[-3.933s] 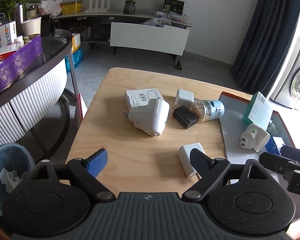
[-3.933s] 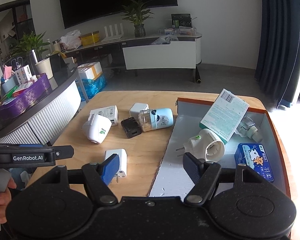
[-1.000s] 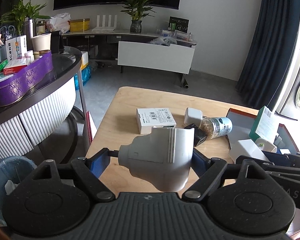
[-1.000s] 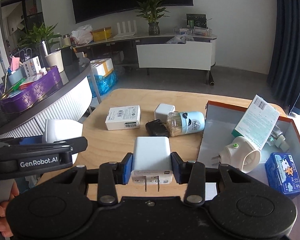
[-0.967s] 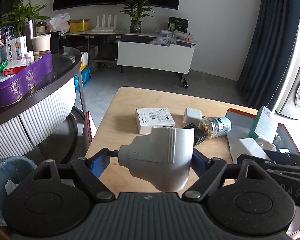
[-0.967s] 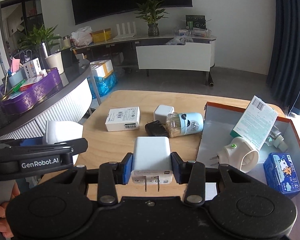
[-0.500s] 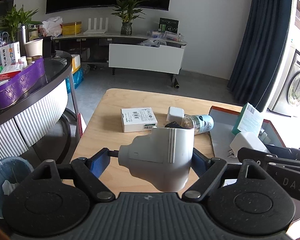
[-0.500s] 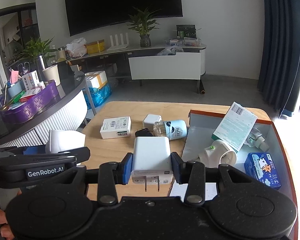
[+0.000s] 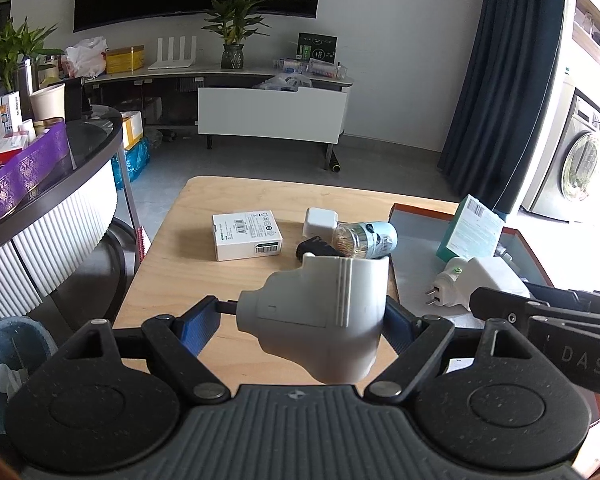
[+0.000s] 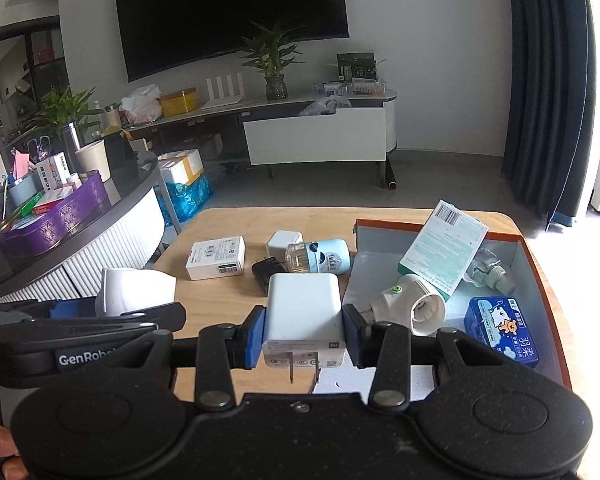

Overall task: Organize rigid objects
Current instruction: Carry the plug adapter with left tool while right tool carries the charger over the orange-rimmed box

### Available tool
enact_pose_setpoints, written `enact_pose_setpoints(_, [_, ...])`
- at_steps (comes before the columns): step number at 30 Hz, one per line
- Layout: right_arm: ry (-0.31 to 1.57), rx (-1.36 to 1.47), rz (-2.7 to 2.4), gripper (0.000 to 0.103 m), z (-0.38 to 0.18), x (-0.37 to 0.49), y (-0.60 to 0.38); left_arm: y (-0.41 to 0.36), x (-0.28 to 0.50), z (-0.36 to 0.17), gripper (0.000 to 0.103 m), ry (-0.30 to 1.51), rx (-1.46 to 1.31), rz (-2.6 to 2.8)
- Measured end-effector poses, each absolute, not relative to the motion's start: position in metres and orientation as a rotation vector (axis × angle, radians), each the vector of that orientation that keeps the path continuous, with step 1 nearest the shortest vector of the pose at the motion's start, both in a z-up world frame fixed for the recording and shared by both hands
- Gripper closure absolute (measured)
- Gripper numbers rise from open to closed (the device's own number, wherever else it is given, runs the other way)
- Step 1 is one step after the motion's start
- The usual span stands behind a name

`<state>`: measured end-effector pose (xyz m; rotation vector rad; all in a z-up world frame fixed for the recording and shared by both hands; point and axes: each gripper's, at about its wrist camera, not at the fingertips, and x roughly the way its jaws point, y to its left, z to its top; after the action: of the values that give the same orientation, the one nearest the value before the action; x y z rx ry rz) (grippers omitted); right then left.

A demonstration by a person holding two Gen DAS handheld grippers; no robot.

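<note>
— What's changing over there?

— Both grippers are rising and drawing back from the table [image 9: 172, 276]; a moment ago they were lower and closer in, and now more of the room is showing behind it. A few seconds back both were empty, with the two plugs lying on the wood.

— And the tray?

— The tray [image 10: 540, 268] is sitting at the table's right end, already holding a teal box [image 10: 444, 248], a round white plug [image 10: 414, 306], a small bottle [image 10: 486, 268] and a blue packet [image 10: 500, 330].

— What is each hand carrying?

— The left gripper [image 9: 302, 318] is clamping a big grey-white adapter [image 9: 320, 312] between its pads, lifted clear above the table's near edge. The right gripper [image 10: 304, 334] is pinching a square white charger [image 10: 304, 316], prongs pointing back at the camera, hanging just left of the tray's near corner.

— So how is the tidying going?

— I'd say both pieces are heading for the tray. Waiting on the table, left of the tray, are a white box [image 9: 246, 234], a white cube [image 9: 319, 221], a black plug [image 9: 314, 247] and a jar [image 9: 366, 238] lying on its side.
</note>
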<state>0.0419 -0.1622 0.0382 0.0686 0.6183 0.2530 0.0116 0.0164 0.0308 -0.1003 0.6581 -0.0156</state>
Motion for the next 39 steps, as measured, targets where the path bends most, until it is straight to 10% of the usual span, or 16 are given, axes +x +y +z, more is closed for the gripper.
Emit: enact_pose_setpoints(39, [0.604, 0.152, 0.139, 0.053, 0.039, 0.028, -0.222, -0.04, 0.012, 0.028, 0.017, 0.68, -0.055, -0.155])
